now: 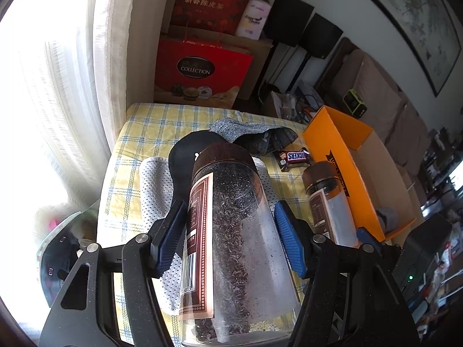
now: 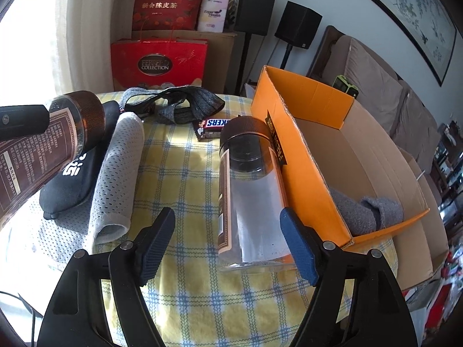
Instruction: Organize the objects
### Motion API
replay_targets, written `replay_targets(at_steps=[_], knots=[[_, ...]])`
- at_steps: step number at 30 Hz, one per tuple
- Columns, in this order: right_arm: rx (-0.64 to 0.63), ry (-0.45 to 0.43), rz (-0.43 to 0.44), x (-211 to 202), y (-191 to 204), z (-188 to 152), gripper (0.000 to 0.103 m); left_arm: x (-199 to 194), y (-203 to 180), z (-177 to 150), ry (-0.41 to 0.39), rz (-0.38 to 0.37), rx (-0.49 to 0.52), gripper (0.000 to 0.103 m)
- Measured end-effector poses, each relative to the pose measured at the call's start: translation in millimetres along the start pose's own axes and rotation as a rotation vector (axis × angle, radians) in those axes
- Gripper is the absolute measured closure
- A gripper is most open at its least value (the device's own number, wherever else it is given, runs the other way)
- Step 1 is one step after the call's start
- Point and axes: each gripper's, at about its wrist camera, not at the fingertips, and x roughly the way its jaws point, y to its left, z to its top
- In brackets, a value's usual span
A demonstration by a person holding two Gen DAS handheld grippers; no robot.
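1. Gripping the dark-filled jar (image 1: 228, 231) mid-body, the left gripper (image 1: 230, 235) looks clenched on it – jar fills the centre of the left wrist view, tilted, brown ribbed lid away from the camera. Smooth clear plastic w/ a paper label; a loose squeeze could let it slip or swing into the socks below.
2. The near-empty jar (image 2: 249, 190) lies on the checked cloth (image 2: 179, 156), centre-right of the right wrist view, against the orange box (image 2: 306, 170). Right gripper (image 2: 227, 241) is released – jaws wide, pads not pressing it. Round body, so a nudge could roll it.
3. Lifting it over the box wall could catch the rim, or land it on the grey sock (image 2: 373, 208) inside.
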Motion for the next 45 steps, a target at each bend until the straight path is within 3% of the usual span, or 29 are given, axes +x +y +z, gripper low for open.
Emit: replay_targets(at_steps=[9, 14, 18, 22, 24, 29, 36, 43, 45], knots=[[0.077, 0.017, 0.04, -0.6, -11.4, 0.0, 0.02, -2.4, -1.4, 1.4, -0.003, 0.0, 0.004, 0.043], [0.058, 0.025, 0.035, 1.6, -8.4, -3.0, 0.02, -1.3, -2.6, 1.2, -0.003, -0.004, 0.003, 0.043], [0.038, 0.007, 0.137, -9.1, 0.0, -1.3, 0.02, -0.8, -1.9, 1.4, -0.002, -0.003, -0.001, 0.043], [0.032, 0.011, 0.302, -23.5, 5.7, 1.1, 0.033, 0.4, 0.7, 1.3, 0.0, 0.005, -0.009, 0.043], [0.055, 0.02, 0.382, -29.1, 0.8, 1.0, 0.033, 1.0, 2.2, 0.6, 0.003, 0.005, -0.011, 0.043], [0.071, -0.03, 0.322, -36.3, -20.9, 6.7, 0.033, 4.8, 3.6, -0.6, 0.01, 0.011, -0.017, 0.043], [0.172, 0.105, 0.438, 9.7, -42.3, 17.1, 0.038, 13.6, 2.5, -1.7, 0.018, 0.02, -0.015, 0.043], [0.118, 0.135, 0.41, 26.3, -29.9, 28.5, 0.038, 25.5, 2.5, -7.7, 0.06, 0.034, 0.006, 0.046], [0.095, 0.135, 0.394, 27.1, -25.8, 29.9, 0.044, 22.3, 4.8, -7.1, 0.055, 0.021, -0.009, 0.046]])
